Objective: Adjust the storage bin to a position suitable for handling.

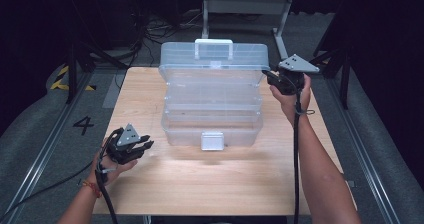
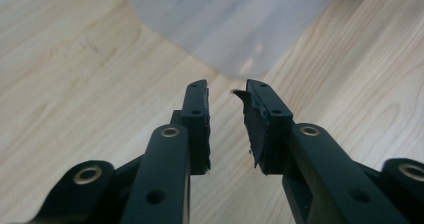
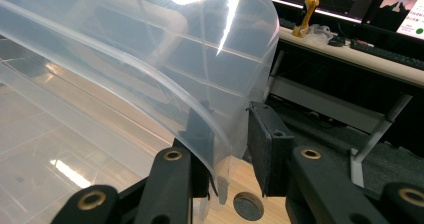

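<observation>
One floor mark (image 1: 83,125) reads "4"; right claw (image 3: 235,134) straddles lid (image 3: 150,59) (left claw (image 2: 226,96) empty).

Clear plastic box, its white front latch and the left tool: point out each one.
Clear plastic box (image 1: 212,91), high view, on the open tiered trays.
White front latch (image 1: 212,140), high view, on the latch's face at the box's near wall.
Left tool (image 2: 226,95), left gripper view, midway between its two black tips.
</observation>
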Action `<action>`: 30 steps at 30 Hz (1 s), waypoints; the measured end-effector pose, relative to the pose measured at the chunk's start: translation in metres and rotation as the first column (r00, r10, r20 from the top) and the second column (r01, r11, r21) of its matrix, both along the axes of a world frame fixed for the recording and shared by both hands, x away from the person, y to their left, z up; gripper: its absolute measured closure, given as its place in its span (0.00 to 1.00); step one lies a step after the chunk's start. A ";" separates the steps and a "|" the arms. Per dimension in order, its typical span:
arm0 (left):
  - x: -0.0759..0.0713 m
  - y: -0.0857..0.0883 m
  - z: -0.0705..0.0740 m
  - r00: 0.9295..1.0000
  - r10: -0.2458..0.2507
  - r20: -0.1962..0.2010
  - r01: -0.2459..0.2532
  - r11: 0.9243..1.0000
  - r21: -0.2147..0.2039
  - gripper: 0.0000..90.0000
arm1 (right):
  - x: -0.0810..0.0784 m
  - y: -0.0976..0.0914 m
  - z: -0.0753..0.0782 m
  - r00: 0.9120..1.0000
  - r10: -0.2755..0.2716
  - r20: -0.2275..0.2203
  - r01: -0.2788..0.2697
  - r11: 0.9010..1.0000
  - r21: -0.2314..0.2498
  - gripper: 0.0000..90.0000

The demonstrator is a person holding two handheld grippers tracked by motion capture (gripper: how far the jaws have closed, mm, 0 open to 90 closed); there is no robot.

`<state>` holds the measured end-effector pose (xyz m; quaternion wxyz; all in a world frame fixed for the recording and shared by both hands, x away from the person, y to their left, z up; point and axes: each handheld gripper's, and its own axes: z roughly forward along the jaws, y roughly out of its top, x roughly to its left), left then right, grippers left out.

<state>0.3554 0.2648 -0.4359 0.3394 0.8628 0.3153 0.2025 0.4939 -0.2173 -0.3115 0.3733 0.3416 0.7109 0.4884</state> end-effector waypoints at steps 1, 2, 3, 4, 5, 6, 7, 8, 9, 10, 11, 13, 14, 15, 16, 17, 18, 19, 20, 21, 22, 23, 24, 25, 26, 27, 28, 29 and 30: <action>-0.001 0.003 -0.003 1.000 0.004 -0.004 -0.004 1.000 0.009 0.77 | 0.001 0.000 0.001 1.000 0.001 -0.001 -0.001 1.000 -0.003 0.80; -0.002 0.006 -0.005 1.000 0.008 -0.020 -0.008 1.000 0.000 0.75 | 0.002 0.000 0.001 1.000 0.003 -0.004 -0.003 1.000 -0.007 0.80; -0.004 0.008 -0.008 1.000 0.018 -0.025 -0.018 1.000 0.007 0.73 | 0.003 0.000 0.002 1.000 0.005 -0.009 -0.005 1.000 -0.005 0.80; -0.005 0.010 -0.010 0.999 0.024 -0.030 -0.024 1.000 0.015 0.72 | 0.004 0.000 0.003 1.000 0.007 -0.011 -0.007 1.000 -0.004 0.80; -0.006 0.012 -0.012 0.999 0.031 -0.042 -0.030 0.999 0.032 0.70 | 0.005 -0.001 0.003 1.000 0.008 -0.014 -0.008 1.000 -0.005 0.80; -0.008 0.014 -0.016 0.998 0.035 -0.050 -0.033 0.999 0.031 0.67 | 0.006 -0.001 0.004 1.000 0.009 -0.012 -0.010 1.000 -0.004 0.80; -0.009 0.016 -0.018 0.998 0.031 -0.060 -0.028 0.999 0.036 0.65 | 0.007 -0.001 0.004 1.000 0.010 -0.009 -0.010 1.000 -0.006 0.80; -0.010 0.016 -0.020 0.997 0.034 -0.069 -0.032 0.999 0.034 0.63 | 0.008 -0.001 0.004 1.000 0.011 -0.012 -0.011 1.000 -0.004 0.80; -0.011 0.018 -0.023 0.996 0.039 -0.075 -0.036 0.999 0.039 0.61 | 0.009 -0.001 0.004 1.000 0.011 -0.015 -0.011 1.000 0.003 0.80; -0.011 0.018 -0.024 0.996 0.042 -0.081 -0.039 0.999 0.034 0.58 | 0.010 -0.001 0.005 1.000 0.014 -0.013 -0.014 1.000 -0.001 0.80; -0.012 0.019 -0.026 0.996 0.042 -0.083 -0.039 0.999 0.037 0.56 | 0.011 -0.001 0.005 1.000 0.014 -0.014 -0.014 1.000 0.001 0.80; -0.014 0.020 -0.030 0.994 0.055 -0.091 -0.053 0.998 0.025 0.50 | 0.013 -0.001 0.006 1.000 0.015 -0.016 -0.015 1.000 0.002 0.80; -0.014 0.021 -0.031 0.994 0.057 -0.098 -0.055 0.998 0.025 0.47 | 0.013 -0.001 0.006 1.000 0.015 -0.017 -0.015 1.000 0.002 0.80; -0.015 0.021 -0.033 0.993 0.065 -0.098 -0.063 0.998 0.024 0.44 | 0.014 -0.001 0.007 1.000 0.014 -0.018 -0.014 1.000 -0.001 0.80; -0.016 0.022 -0.034 0.993 0.064 -0.103 -0.062 0.998 0.022 0.41 | 0.015 -0.001 0.007 1.000 0.014 -0.019 -0.014 1.000 0.002 0.80; -0.017 0.022 -0.035 0.994 0.056 -0.099 -0.053 0.998 0.026 0.38 | 0.015 -0.001 0.007 1.000 0.014 -0.019 -0.014 1.000 0.000 0.80; -0.018 0.021 -0.037 0.992 0.061 -0.113 -0.059 0.998 0.014 0.37 | 0.015 -0.001 0.008 1.000 0.014 -0.021 -0.014 1.000 -0.005 0.80; -0.019 0.022 -0.038 0.992 0.060 -0.115 -0.060 0.998 0.006 0.34 | 0.016 -0.001 0.008 1.000 0.013 -0.021 -0.013 1.000 -0.005 0.80; -0.020 0.022 -0.039 0.991 0.057 -0.118 -0.058 0.998 -0.004 0.32 | 0.016 0.000 0.008 1.000 0.013 -0.023 -0.013 1.000 -0.002 0.80; -0.019 0.022 -0.039 0.989 0.060 -0.134 -0.062 0.998 -0.012 0.30 | 0.016 0.000 0.008 1.000 0.013 -0.023 -0.013 1.000 -0.003 0.80; -0.019 0.022 -0.039 0.989 0.060 -0.134 -0.062 0.998 -0.012 0.26 | 0.016 0.000 0.008 1.000 0.013 -0.023 -0.013 1.000 -0.003 0.80; -0.018 0.023 -0.041 0.988 0.060 -0.139 -0.064 0.998 -0.025 0.26 | 0.017 -0.001 0.008 1.000 0.013 -0.021 -0.013 1.000 -0.004 0.80; -0.019 0.024 -0.042 0.986 0.064 -0.154 -0.071 0.997 -0.043 0.23 | 0.018 -0.001 0.009 1.000 0.014 -0.021 -0.014 1.000 -0.007 0.80; -0.019 0.025 -0.044 0.988 0.060 -0.143 -0.069 0.996 -0.061 0.22 | 0.018 0.000 0.009 1.000 0.014 -0.020 -0.014 1.000 -0.007 0.80; -0.020 0.025 -0.045 0.987 0.070 -0.147 -0.081 0.994 -0.071 0.20 | 0.019 0.000 0.009 1.000 0.012 -0.018 -0.012 1.000 -0.009 0.80; -0.021 0.024 -0.045 0.986 0.074 -0.147 -0.085 0.994 -0.069 0.19 | 0.019 0.000 0.009 1.000 0.012 -0.020 -0.012 1.000 -0.007 0.80; -0.020 0.025 -0.045 0.988 0.074 -0.134 -0.082 0.995 -0.059 0.19 | 0.019 -0.001 0.009 1.000 0.013 -0.023 -0.014 1.000 -0.006 0.80; -0.020 0.024 -0.045 0.988 0.077 -0.137 -0.086 0.994 -0.064 0.18 | 0.020 -0.001 0.009 1.000 0.015 -0.021 -0.015 1.000 -0.003 0.80; -0.020 0.024 -0.045 0.987 0.077 -0.138 -0.086 0.995 -0.060 0.17 | 0.020 -0.001 0.009 1.000 0.015 -0.021 -0.015 1.000 0.002 0.81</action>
